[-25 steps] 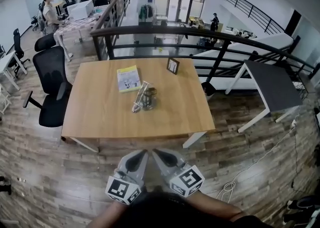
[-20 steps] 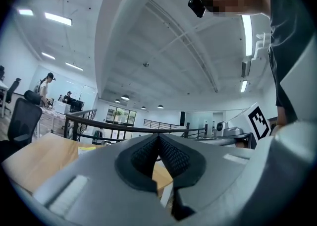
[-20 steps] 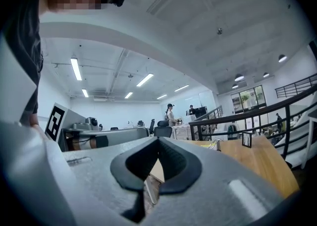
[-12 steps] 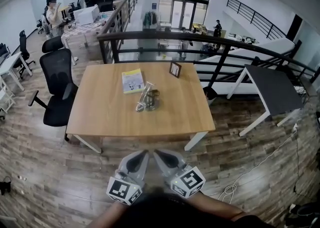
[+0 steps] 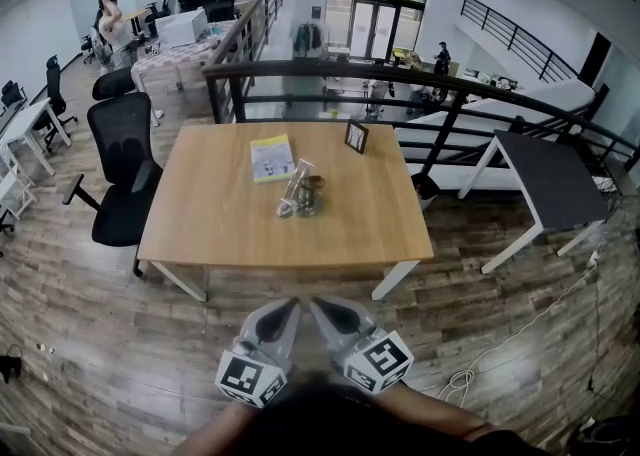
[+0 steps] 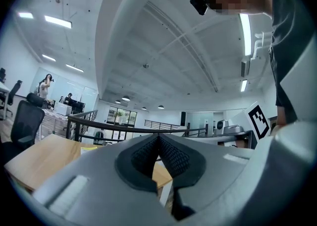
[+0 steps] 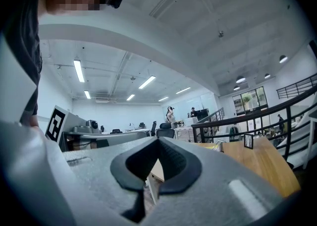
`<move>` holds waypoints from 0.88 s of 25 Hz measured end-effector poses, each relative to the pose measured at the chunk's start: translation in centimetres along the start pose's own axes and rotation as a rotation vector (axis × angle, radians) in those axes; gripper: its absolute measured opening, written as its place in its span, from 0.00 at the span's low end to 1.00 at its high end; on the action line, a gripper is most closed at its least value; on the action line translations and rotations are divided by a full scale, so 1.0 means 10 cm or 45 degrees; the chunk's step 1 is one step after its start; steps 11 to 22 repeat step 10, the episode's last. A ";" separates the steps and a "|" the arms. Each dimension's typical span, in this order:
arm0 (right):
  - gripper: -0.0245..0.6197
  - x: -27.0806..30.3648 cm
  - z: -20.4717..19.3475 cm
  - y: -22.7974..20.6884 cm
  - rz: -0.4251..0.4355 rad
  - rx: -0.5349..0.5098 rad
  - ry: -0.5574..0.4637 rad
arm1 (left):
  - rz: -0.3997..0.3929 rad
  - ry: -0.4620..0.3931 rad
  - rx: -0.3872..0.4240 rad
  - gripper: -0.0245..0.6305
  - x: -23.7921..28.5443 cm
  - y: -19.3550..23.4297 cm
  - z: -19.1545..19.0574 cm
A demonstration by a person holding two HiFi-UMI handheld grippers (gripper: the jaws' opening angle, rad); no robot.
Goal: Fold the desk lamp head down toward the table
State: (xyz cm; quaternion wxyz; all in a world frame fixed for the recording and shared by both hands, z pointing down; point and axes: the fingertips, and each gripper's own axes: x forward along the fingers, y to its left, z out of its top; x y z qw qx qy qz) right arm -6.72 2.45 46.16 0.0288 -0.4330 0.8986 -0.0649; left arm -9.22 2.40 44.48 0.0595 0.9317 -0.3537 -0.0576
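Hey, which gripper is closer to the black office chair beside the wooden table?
Left. The left gripper hovers short of the wooden table's near edge, on the black office chair's side; the right gripper sits beside it, farther from the chair.

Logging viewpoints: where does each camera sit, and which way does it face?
Head view: on the person's head, facing steeply down at the table and desk lamp; left gripper, right gripper and forearms show.
Left gripper view: on the left gripper, level along its shut jaws toward the table; torso at right.
Right gripper view: on the right gripper, level along shut jaws; torso at left.
Shared: both gripper views see the table and railing.
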 end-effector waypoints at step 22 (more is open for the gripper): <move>0.04 -0.10 0.01 -0.03 -0.008 0.013 -0.001 | -0.023 0.013 -0.007 0.04 0.04 -0.11 -0.05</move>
